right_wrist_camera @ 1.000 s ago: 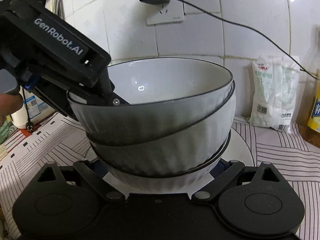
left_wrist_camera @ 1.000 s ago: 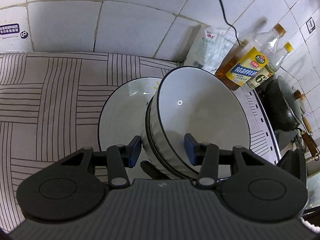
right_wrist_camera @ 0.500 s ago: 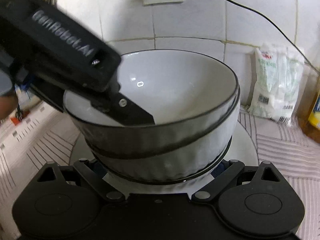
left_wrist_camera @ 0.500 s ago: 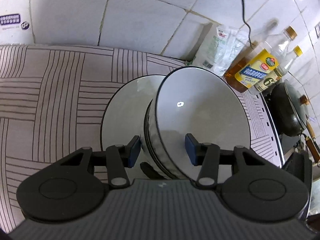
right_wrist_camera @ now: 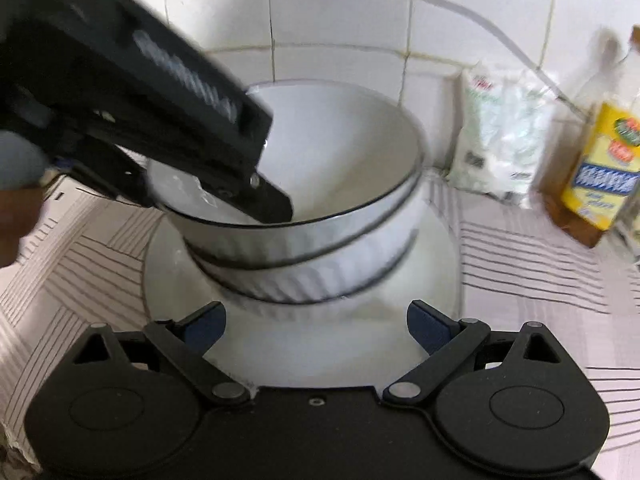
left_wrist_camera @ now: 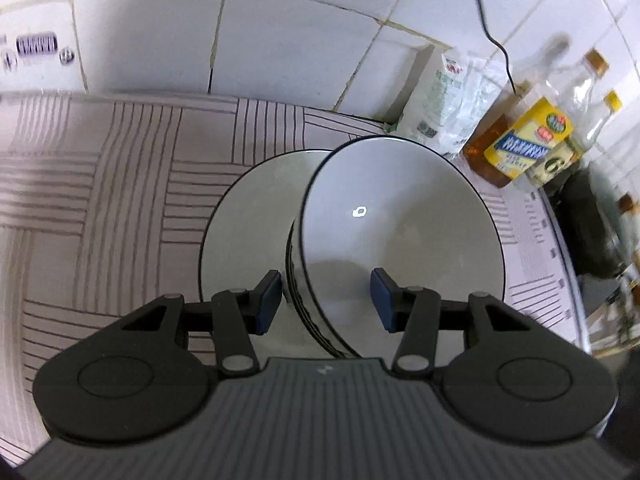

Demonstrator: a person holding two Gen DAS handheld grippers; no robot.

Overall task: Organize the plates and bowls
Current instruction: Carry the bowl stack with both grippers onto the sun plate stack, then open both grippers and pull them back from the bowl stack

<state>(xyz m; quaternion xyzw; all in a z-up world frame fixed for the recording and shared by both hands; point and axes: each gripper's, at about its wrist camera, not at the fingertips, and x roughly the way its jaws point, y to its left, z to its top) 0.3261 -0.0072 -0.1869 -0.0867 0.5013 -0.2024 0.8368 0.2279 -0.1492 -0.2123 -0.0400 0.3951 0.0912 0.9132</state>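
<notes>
**Bowls stacked on the plate**

Right hand-held gripper (right_wrist_camera: 316, 330) – jaws apart, empty, just short of the bowls (right_wrist_camera: 320, 256). Left hand-held gripper (left_wrist_camera: 324, 300) – jaws apart, straddling the top bowl's rim. The bowls sit on a plate (right_wrist_camera: 436, 280) on the bench (left_wrist_camera: 100, 200); bottles (left_wrist_camera: 524, 144) behind.

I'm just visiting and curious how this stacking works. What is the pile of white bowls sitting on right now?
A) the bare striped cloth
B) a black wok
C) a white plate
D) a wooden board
C: in the right wrist view the stacked bowls rest on a white plate whose rim shows all around them, and the plate lies on the striped cloth.
</notes>
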